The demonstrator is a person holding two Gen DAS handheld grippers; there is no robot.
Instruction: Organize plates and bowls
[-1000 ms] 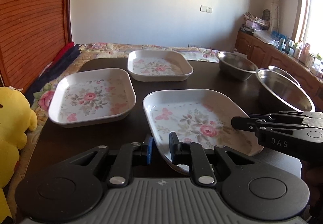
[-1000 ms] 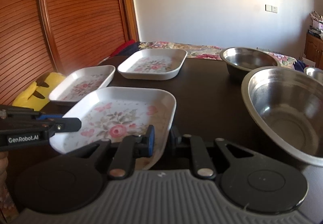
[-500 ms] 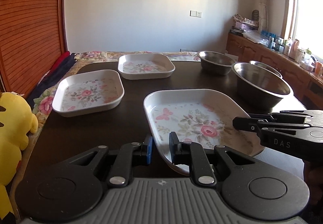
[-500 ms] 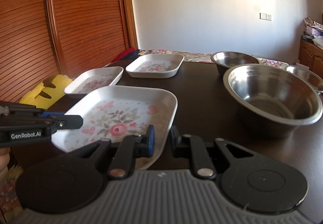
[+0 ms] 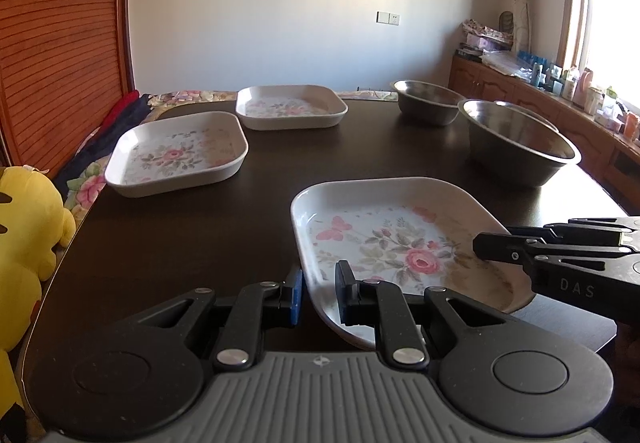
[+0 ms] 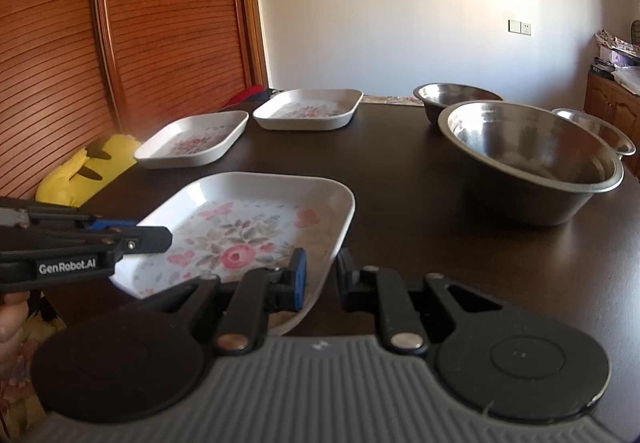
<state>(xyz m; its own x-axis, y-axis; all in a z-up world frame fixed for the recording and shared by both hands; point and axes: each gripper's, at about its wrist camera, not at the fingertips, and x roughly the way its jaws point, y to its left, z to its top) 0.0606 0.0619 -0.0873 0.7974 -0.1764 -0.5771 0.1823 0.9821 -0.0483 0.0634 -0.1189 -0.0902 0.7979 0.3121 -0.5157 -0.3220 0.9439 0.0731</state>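
Three floral plates and three steel bowls share a dark, glossy tabletop (image 5: pixel 360 159) in a sunlit room with a plain pale wall, a slatted wooden door (image 6: pixel 140 43) on one side and a wooden cabinet (image 5: pixel 560 111) cluttered with bottles under a window. The nearest floral plate (image 5: pixel 400 243) sits at the tabletop's near edge, and both grippers grip it: the left gripper (image 5: pixel 319 293) has its jaws clamped on the plate's near left rim, one finger outside the wall and one inside, while the right gripper (image 6: pixel 321 275) has its jaws clamped on the near right rim the same way. Beyond that plate to the left lies a second floral plate (image 5: pixel 178 153), and farther back a third floral plate (image 5: pixel 290 107). Beyond the held plate to the right stands a large steel bowl (image 5: pixel 520 143), with a smaller steel bowl (image 5: pixel 428 101) behind it and another steel bowl (image 6: pixel 596 129) partly hidden past it. A yellow plush toy (image 5: pixel 24 235) sits left of the held plate, off the tabletop's edge, near floral fabric (image 5: pixel 86 189).
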